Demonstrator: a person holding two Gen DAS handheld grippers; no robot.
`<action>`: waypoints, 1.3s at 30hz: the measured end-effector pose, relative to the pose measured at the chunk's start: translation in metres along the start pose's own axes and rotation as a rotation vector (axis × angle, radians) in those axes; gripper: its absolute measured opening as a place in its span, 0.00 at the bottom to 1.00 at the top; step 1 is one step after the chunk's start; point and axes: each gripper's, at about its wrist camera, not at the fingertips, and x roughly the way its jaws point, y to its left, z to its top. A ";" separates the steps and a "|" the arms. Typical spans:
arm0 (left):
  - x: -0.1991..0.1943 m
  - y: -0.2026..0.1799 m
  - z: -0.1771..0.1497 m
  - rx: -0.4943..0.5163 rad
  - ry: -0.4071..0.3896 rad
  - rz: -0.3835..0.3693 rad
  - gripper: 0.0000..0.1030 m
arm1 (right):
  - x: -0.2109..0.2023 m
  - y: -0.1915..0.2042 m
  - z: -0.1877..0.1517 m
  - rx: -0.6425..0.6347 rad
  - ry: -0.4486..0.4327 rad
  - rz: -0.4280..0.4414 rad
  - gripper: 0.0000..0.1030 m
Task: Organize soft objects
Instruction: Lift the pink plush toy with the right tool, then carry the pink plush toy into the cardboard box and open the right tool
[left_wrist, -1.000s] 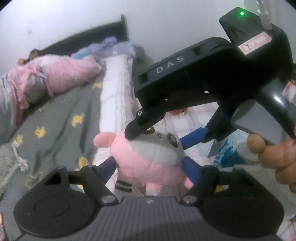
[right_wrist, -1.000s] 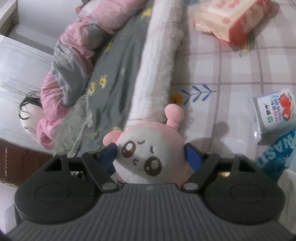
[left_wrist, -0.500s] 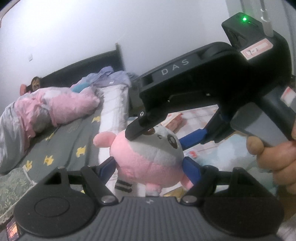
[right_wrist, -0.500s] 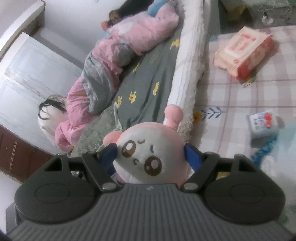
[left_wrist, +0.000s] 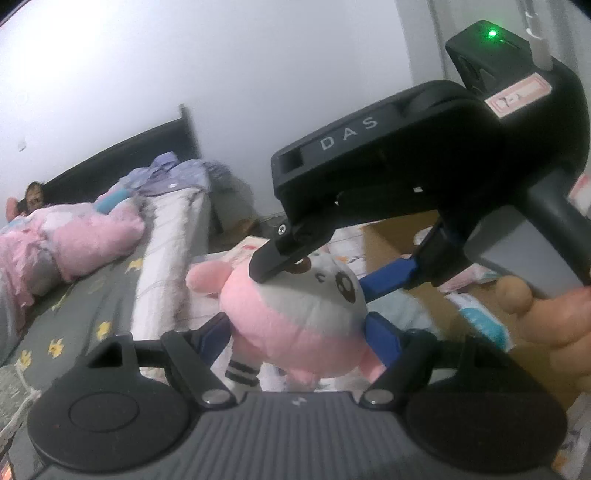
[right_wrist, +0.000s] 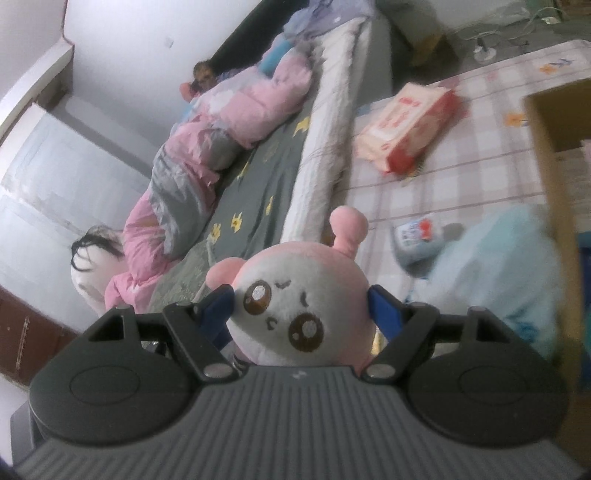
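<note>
The pink plush toy (right_wrist: 301, 314) is pinched at the head by the right gripper (right_wrist: 301, 312) and at the body by the left gripper (left_wrist: 295, 332), face towards the right camera, ears away. Since earlier, it has been raised well above the checked mattress (right_wrist: 480, 147); a cardboard box (right_wrist: 554, 177) has appeared.
</note>
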 end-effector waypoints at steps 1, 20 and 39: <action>0.002 -0.006 0.002 0.006 -0.002 -0.009 0.78 | -0.007 -0.006 0.000 0.005 -0.008 -0.004 0.77; 0.086 -0.145 0.050 0.106 0.078 -0.387 0.78 | -0.154 -0.160 0.019 0.167 -0.128 -0.221 0.77; 0.193 -0.193 0.036 0.062 0.405 -0.502 0.75 | -0.105 -0.279 0.040 0.144 0.013 -0.428 0.73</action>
